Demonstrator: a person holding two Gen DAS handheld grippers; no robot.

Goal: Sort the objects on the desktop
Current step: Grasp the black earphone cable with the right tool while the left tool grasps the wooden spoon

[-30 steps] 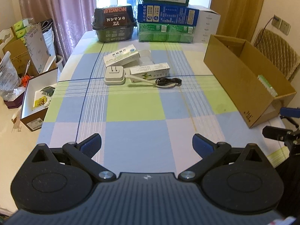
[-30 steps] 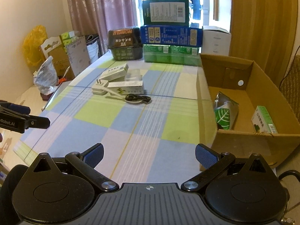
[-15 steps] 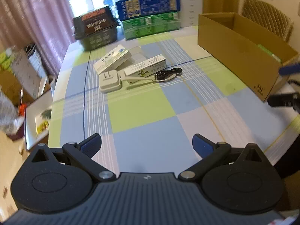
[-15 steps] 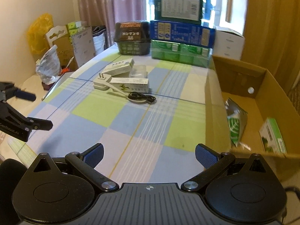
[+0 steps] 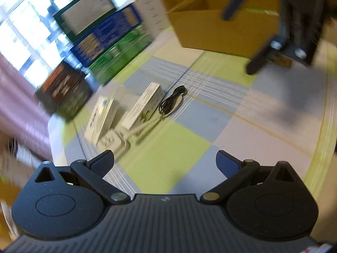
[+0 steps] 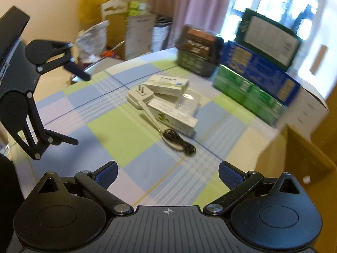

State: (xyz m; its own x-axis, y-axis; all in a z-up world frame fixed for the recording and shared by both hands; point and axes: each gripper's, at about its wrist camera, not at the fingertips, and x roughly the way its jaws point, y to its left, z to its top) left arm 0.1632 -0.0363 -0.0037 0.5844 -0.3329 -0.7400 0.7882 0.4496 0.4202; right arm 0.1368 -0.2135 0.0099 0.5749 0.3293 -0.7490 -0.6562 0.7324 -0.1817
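Both grippers, left (image 5: pixel 165 161) and right (image 6: pixel 167 174), fingers apart, empty. Risk: fast swing toward cable (image 6: pixel 179 140) knocks neighbouring boxes (image 6: pixel 172 116), tangles spoon.

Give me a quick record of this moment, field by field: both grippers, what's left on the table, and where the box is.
left gripper: open, empty, above the table
right gripper: open, empty
tablecloth: checked, blue and green
loose cluster: white plug adapter, two white cartons, spoon, black cable
cardboard box: open, on the table's right side
image: motion-blurred
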